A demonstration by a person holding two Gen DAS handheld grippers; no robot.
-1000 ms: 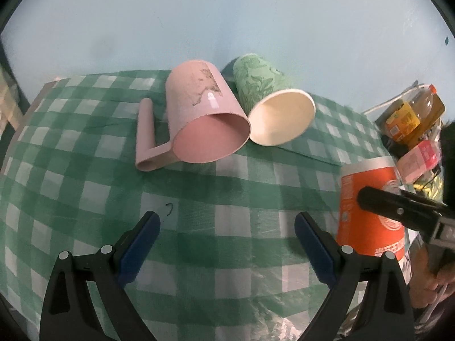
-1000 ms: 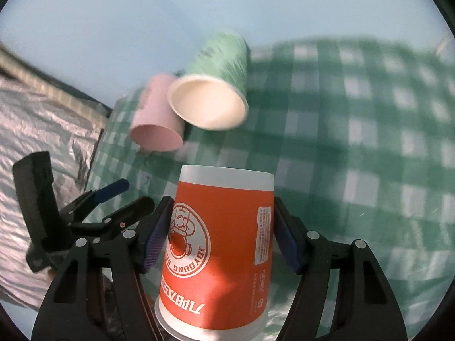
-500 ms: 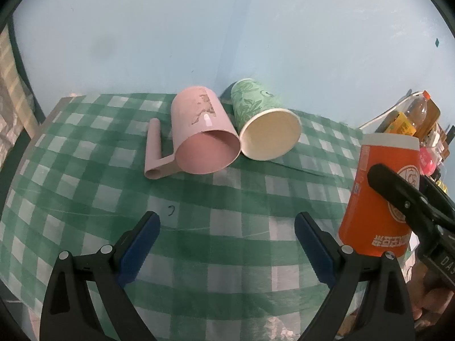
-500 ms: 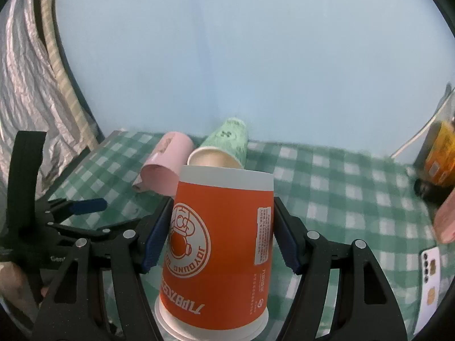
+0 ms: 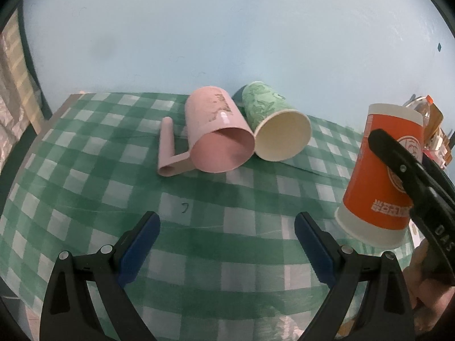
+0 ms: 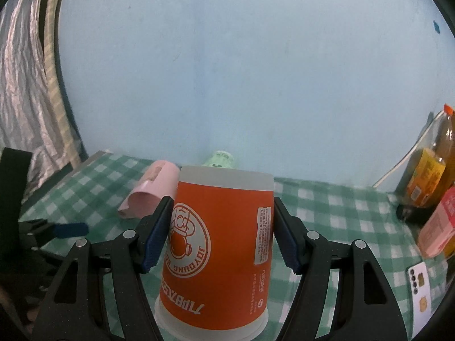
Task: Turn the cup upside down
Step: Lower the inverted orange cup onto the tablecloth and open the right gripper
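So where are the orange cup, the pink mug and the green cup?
orange cup (image 6: 224, 244): right wrist view, printed side wall.
pink mug (image 5: 216, 119): left wrist view, upper side.
green cup (image 5: 283, 136): left wrist view, inside the mouth.

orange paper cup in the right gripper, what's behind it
Behind the orange paper cup, the pink plastic mug and green patterned paper cup lie on the checked tablecloth; the cup hides the green one's mouth.

Glossy paper orange cup (image 6: 216, 244), matt woven checked cloth (image 5: 199, 227) (creased), scuffed pink plastic mug (image 5: 216, 133)
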